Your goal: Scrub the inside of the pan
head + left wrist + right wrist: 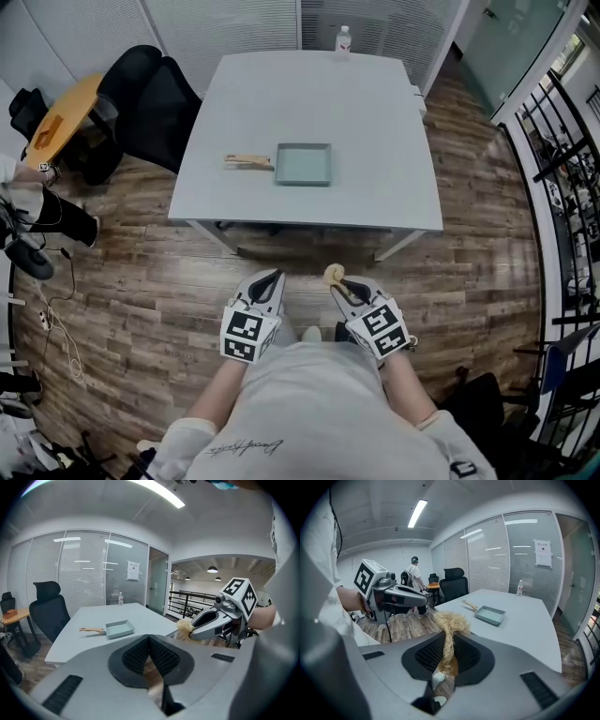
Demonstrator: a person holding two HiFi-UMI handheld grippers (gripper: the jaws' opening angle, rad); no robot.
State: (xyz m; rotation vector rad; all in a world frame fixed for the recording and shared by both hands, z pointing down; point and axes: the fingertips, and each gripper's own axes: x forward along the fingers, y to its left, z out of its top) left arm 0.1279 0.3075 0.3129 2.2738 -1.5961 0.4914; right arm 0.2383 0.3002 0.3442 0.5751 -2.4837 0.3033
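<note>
Head view: pale green square metal pan (303, 164) with a wooden handle sits mid white rectangular table (375, 112). It is well apart from the left gripper (270, 278) and right gripper (337, 283), both held low by the person's torso.

Left gripper view: jaws together, nothing between them.

Right gripper view: jaws clamped on a tan fibrous scrubber (451, 620); pan ahead on the table.

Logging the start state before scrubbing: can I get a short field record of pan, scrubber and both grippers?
pan: pale teal, square, wooden handle, lying on the grey table, nothing touching it
scrubber: straw-coloured fibre tuft, clamped in the right gripper
left gripper: shut, empty
grippers' place: both short of the table's near edge
other: bottle at the table's far edge
</note>
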